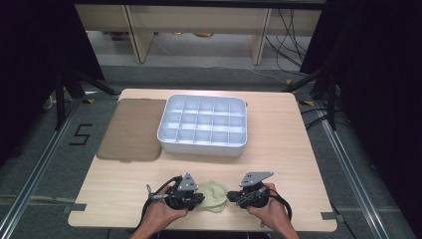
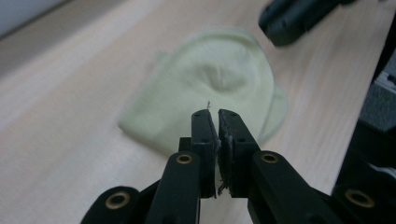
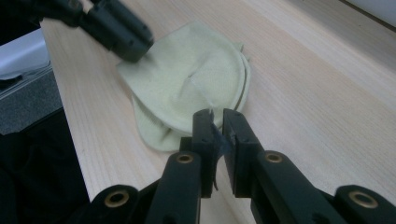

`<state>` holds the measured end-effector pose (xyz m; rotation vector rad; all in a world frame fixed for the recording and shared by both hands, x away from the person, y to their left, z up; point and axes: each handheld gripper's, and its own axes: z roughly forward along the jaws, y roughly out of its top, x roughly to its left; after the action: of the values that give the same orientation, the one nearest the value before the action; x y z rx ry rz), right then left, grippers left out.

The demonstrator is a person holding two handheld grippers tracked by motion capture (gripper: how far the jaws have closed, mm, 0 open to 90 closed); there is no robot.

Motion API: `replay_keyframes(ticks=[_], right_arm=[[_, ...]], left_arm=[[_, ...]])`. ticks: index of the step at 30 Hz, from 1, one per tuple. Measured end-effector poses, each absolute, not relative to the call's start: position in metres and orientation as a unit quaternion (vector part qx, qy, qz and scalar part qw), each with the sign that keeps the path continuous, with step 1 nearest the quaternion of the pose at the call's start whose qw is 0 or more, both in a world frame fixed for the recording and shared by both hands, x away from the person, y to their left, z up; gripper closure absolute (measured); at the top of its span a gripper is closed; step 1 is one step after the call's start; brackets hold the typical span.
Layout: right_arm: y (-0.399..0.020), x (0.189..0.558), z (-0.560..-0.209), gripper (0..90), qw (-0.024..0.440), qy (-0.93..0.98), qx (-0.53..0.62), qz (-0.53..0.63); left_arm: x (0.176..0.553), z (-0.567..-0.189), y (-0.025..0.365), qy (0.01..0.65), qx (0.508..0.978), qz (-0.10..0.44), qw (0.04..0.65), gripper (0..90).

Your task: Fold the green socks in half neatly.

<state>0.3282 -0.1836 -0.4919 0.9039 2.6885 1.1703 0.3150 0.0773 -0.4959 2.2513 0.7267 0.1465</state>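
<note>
Both grippers, left (image 1: 199,198) and right (image 1: 232,197), are being held closed, gripping nothing, beside the pale green cloth (image 1: 214,196) on the table (image 1: 278,144).

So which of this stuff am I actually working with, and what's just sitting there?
In the job:
cloth
left gripper
right gripper

Lying about:
white divided tray
brown mat

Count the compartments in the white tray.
15, in a grid of three rows by five columns inside the white tray, which sits at the far middle of the table, right of the brown mat. All look empty.
</note>
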Motion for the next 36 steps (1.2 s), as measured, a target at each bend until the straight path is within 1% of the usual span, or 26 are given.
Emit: replay_keyframes(ticks=[3, 4, 6, 7, 8, 10, 14, 15, 18, 20, 22, 26, 29, 30, 32, 34, 35, 36], right_arm=[[-0.184, 0.328, -0.492, 83.5, 0.035, 0.875, 0.295, 0.382], [-0.184, 0.328, -0.492, 83.4, 0.035, 0.875, 0.295, 0.382], [-0.184, 0.328, -0.493, 83.3, 0.033, 0.875, 0.298, 0.38], [-0.184, 0.328, -0.493, 83.2, 0.035, 0.875, 0.295, 0.381], [-0.184, 0.328, -0.492, 83.1, 0.035, 0.875, 0.297, 0.382], [-0.185, 0.329, -0.492, 82.5, 0.035, 0.874, 0.297, 0.383], [-0.189, 0.33, -0.489, 80.5, 0.034, 0.868, 0.303, 0.391], [-0.19, 0.33, -0.489, 79.7, 0.035, 0.869, 0.301, 0.392], [-0.191, 0.33, -0.489, 78.8, 0.04, 0.865, 0.308, 0.394], [-0.192, 0.331, -0.488, 78.1, 0.04, 0.862, 0.309, 0.399], [-0.193, 0.331, -0.488, 76.7, 0.039, 0.862, 0.311, 0.397], [-0.195, 0.332, -0.487, 72.1, 0.043, 0.858, 0.321, 0.398], [-0.196, 0.332, -0.487, 68.7, 0.051, 0.856, 0.323, 0.401], [-0.197, 0.333, -0.488, 66.9, 0.058, 0.855, 0.321, 0.404], [-0.198, 0.333, -0.487, 64.1, 0.054, 0.853, 0.328, 0.402], [-0.199, 0.334, -0.488, 63.9, 0.049, 0.854, 0.325, 0.403], [-0.199, 0.335, -0.489, 63.5, 0.054, 0.855, 0.321, 0.404], [-0.199, 0.334, -0.488, 63.1, 0.051, 0.854, 0.327, 0.403]], left_arm=[[0.312, -0.503, 0.079, 0.287, 0.883, 0.057, 0.367, 83.5], [0.313, -0.503, 0.08, 0.279, 0.886, 0.059, 0.366, 83.4], [0.313, -0.503, 0.08, 0.287, 0.882, 0.057, 0.37, 82.1], [0.313, -0.502, 0.081, 0.282, 0.883, 0.059, 0.371, 78.9], [0.312, -0.501, 0.081, 0.295, 0.877, 0.059, 0.375, 76.3], [0.31, -0.496, 0.084, 0.3, 0.87, 0.058, 0.388, 70.6], [0.311, -0.492, 0.098, 0.325, 0.858, 0.064, 0.393, 58.1], [0.312, -0.492, 0.101, 0.341, 0.851, 0.065, 0.394, 56.0], [0.315, -0.493, 0.107, 0.356, 0.847, 0.065, 0.391, 51.8], [0.315, -0.494, 0.107, 0.367, 0.842, 0.064, 0.39, 50.5], [0.316, -0.495, 0.106, 0.363, 0.844, 0.06, 0.39, 49.4], [0.317, -0.497, 0.101, 0.37, 0.843, 0.063, 0.385, 45.3], [0.317, -0.499, 0.096, 0.368, 0.846, 0.063, 0.38, 44.1], [0.318, -0.5, 0.094, 0.373, 0.845, 0.064, 0.378, 44.0], [0.32, -0.501, 0.09, 0.371, 0.846, 0.068, 0.376, 43.9], [0.321, -0.502, 0.087, 0.364, 0.852, 0.066, 0.369, 44.5], [0.322, -0.502, 0.086, 0.365, 0.854, 0.07, 0.364, 44.9], [0.322, -0.503, 0.085, 0.371, 0.849, 0.074, 0.37, 45.5]])
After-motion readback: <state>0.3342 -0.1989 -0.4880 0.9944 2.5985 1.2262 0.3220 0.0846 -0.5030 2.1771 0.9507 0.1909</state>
